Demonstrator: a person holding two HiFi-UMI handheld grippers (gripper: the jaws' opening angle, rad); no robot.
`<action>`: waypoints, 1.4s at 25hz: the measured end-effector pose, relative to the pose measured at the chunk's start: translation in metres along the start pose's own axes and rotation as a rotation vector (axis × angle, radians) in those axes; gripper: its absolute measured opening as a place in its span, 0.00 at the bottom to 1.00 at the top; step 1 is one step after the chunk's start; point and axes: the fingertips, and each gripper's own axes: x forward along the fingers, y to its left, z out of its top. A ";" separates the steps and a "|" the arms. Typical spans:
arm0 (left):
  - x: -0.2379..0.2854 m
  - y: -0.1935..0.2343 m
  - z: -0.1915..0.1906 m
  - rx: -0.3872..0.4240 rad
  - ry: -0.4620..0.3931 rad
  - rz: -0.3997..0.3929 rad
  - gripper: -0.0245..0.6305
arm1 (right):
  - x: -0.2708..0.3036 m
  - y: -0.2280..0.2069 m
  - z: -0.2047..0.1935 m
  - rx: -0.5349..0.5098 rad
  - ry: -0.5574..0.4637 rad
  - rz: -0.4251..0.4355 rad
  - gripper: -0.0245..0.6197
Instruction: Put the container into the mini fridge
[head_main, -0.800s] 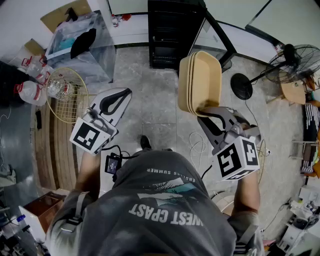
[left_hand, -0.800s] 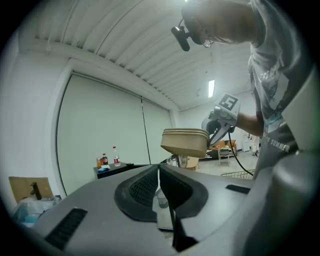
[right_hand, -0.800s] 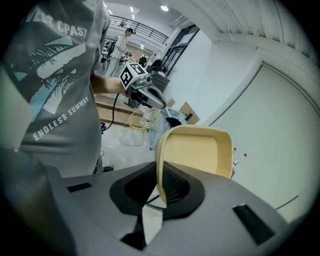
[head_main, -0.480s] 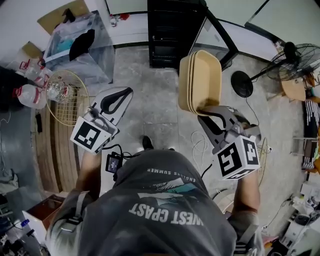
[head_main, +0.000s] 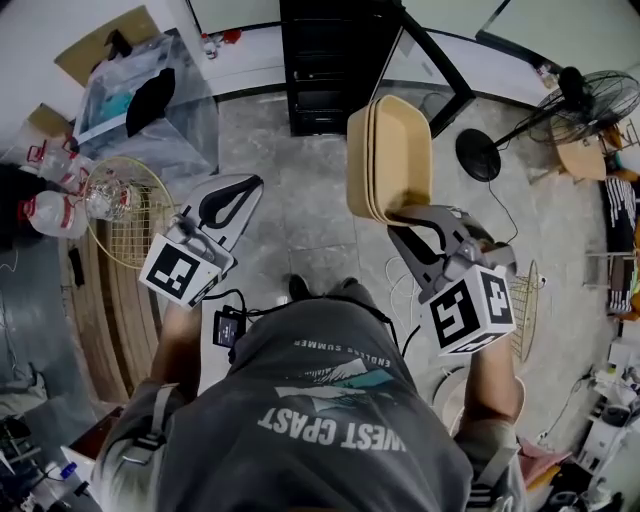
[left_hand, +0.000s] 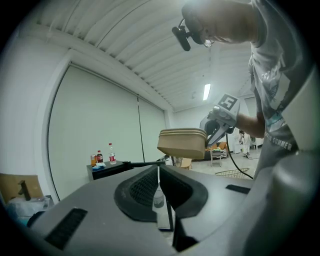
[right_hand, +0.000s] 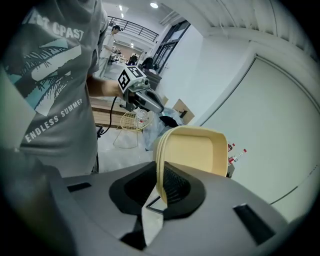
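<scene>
Grey tiled floor (head_main: 300, 215) facing black mini fridge (head_main: 335, 60), door (head_main: 425, 65) apparently open to receive; tan container (head_main: 392, 155) just short of fridge, clamped by its rim in right gripper (head_main: 405, 214) for carrying; left gripper (head_main: 245, 190) farther back, jaws together, empty.

The left gripper (head_main: 238, 195) is held out in front, roughly level, its jaws pressed together (nothing between them). The right gripper (head_main: 408, 218) tilts downward, its jaws clamped on the rim of the container (head_main: 395, 150)
</scene>
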 end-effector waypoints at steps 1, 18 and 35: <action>0.002 0.000 -0.001 -0.004 -0.001 -0.007 0.08 | 0.001 -0.001 0.000 0.004 0.001 -0.003 0.12; 0.042 0.032 -0.005 -0.024 0.046 0.079 0.08 | 0.037 -0.068 -0.023 -0.018 -0.056 0.040 0.12; 0.117 0.073 -0.001 -0.032 0.083 0.246 0.08 | 0.086 -0.163 -0.068 -0.083 -0.143 0.143 0.12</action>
